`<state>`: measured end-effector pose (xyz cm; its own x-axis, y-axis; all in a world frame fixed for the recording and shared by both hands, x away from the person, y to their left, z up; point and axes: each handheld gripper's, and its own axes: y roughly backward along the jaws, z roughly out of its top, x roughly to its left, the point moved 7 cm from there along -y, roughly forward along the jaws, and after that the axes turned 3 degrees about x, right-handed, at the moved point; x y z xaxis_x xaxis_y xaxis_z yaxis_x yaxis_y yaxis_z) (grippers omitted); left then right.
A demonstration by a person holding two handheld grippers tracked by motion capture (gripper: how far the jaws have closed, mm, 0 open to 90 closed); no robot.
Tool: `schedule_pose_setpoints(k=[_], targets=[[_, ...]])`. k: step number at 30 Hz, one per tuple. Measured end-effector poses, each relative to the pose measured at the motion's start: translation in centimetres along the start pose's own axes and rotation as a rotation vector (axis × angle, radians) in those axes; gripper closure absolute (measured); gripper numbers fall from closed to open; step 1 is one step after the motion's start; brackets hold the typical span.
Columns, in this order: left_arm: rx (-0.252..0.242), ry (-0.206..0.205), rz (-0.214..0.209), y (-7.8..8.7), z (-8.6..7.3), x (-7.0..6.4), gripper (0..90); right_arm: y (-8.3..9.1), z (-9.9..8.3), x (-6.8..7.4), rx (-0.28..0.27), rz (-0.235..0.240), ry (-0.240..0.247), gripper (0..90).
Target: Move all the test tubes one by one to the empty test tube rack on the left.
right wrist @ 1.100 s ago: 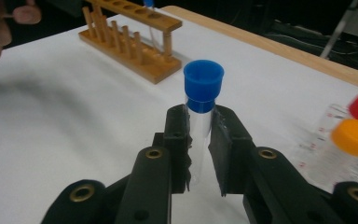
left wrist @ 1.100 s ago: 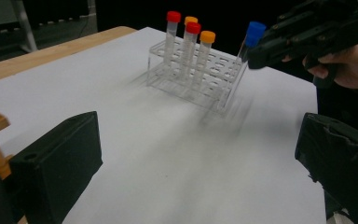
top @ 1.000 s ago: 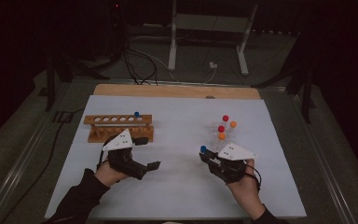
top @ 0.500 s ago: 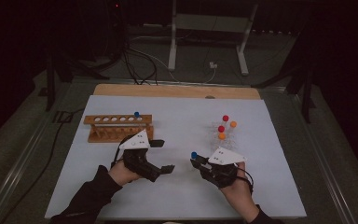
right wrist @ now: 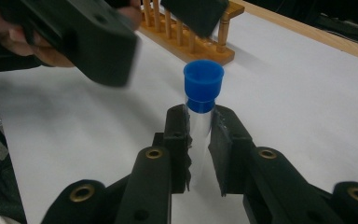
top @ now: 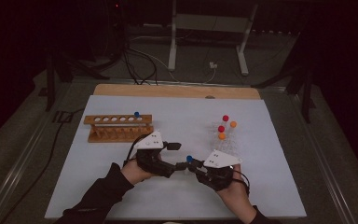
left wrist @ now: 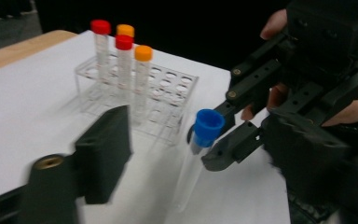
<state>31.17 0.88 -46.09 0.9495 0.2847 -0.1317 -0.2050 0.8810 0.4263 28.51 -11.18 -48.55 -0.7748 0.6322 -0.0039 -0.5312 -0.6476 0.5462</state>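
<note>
Right tool (right wrist: 199, 128) front and centre in the right gripper view: its two black jaws are clamped on a clear plastic test tube with a blue cap (right wrist: 203, 86), gripping the glassy body just under the cap, cap standing proud above the jaw tips. In the high view that same blue-capped tube (top: 189, 159) sits low in the frame, a little right of centre, held above the white worktop (top: 270, 186) between the two hands.

Left tool (top: 177, 156) is right alongside it, jaws spread apart, one pad above the tube and one below in the high view. From the left gripper view, one blurred black pad (left wrist: 103, 151) sits at lower left, and the tube (left wrist: 200, 144) hangs tilted at the centre of the frame, not touching that pad.

Behind, at upper left of the left gripper view, a clear plastic tube rack (left wrist: 163, 100) carries four capped tubes, two red and two orange. In the high view, a wooden test tube rack (top: 118, 127) stands left of centre, with one blue-capped tube at its right end.
</note>
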Motion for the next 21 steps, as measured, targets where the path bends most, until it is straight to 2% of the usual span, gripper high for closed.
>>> schedule_pose_setpoints(k=[2, 3, 6, 7, 14, 21], targets=[[0.008, -0.009, -0.006, -0.4, 0.0, -0.1, 41.1, 0.0, 0.0, 0.0, -0.001, -0.001, -0.001, 77.1], [0.010, -0.010, -0.007, -0.5, 0.0, -0.2, 41.1, 0.0, 0.0, 0.0, -0.001, -0.001, -0.001, 77.1], [0.017, -0.018, -0.006, -0.9, 0.1, -0.2, 53.9, 0.0, 0.0, 0.0, 0.002, 0.000, -0.001, 77.1], [0.021, -0.017, -0.007, -1.1, 0.1, -0.2, 53.9, 0.0, 0.0, 0.0, 0.002, 0.000, -0.001, 77.1], [0.026, -0.027, -0.023, -1.4, 0.1, -0.2, 71.9, 0.1, 0.0, -0.1, 0.001, -0.003, -0.001, 77.1], [0.025, -0.030, -0.015, -1.3, 0.2, -0.1, 76.8, 0.1, 0.0, -0.1, -0.001, -0.005, -0.006, 76.9]])
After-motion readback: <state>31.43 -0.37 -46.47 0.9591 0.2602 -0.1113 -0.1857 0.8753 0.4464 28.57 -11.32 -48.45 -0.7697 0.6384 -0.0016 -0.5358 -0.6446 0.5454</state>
